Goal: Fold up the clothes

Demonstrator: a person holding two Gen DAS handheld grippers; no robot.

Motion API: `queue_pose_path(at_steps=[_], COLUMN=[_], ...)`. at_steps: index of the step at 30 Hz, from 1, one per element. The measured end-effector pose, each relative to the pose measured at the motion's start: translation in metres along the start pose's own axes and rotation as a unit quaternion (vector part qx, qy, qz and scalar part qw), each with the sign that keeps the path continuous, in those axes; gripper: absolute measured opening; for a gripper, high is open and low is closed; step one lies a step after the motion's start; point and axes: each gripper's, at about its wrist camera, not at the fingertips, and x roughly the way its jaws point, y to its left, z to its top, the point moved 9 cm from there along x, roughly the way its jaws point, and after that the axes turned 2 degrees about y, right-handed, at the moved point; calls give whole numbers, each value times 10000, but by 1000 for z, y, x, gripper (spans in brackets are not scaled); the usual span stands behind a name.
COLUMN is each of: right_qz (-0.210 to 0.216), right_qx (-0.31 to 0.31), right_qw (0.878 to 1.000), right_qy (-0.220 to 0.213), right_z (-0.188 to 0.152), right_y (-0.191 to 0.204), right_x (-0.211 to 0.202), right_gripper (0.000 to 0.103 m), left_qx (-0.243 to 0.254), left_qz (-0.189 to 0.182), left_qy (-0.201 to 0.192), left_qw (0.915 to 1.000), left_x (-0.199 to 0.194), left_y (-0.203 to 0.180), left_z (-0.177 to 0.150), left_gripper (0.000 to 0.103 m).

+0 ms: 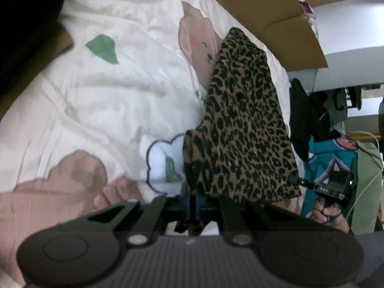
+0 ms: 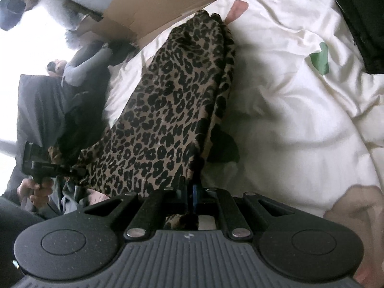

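Both my left fingers and right fingers are clamped on one edge of the leopard-print fabric garment, its far end toward twelve o'clock on the white cartoon-print bed quilt; doubled lengthwise, I judge, flattening left.

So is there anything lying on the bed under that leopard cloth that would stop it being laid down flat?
Nothing visible does. Both grippers, left and right, have their jaws shut on the leopard-print garment, which hangs over the white printed duvet. The duvet beside it is rumpled but bare; the part directly behind the cloth is hidden.
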Motion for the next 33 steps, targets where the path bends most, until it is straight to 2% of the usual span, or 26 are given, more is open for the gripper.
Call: queue_pose_path(at_steps=[5,10,14,17,26,33], right_qz=[25,37,-66,-101,-26,-52], right_qx=[8,40,145,178,92,70], right_qw=[9999,9997,9996,9996,9999,9989], right_qy=[128,243,221,197,-63,-451], right_z=[-13,-25,-25,-25,-2,21], right_y=[8,13,8,4,14,20], right_x=[-10,-17,-10,-5,-6,-11], right_gripper=[1,1,1,1,2,2], left_qx=[59,-77,34,-19,305,326], left_qz=[81,6,21,7,18,31], left_qy=[141,87,86,-44,-417,-735], left_qw=[9999,9999,10000,10000,9987,9968], left_x=[-10,-4,3,6,-11,-18], left_y=[-8,-5,-6,-4,-21,-30], left_z=[-17,-17,-10,2,47,72], left_gripper=[5,5,5,4,4,5])
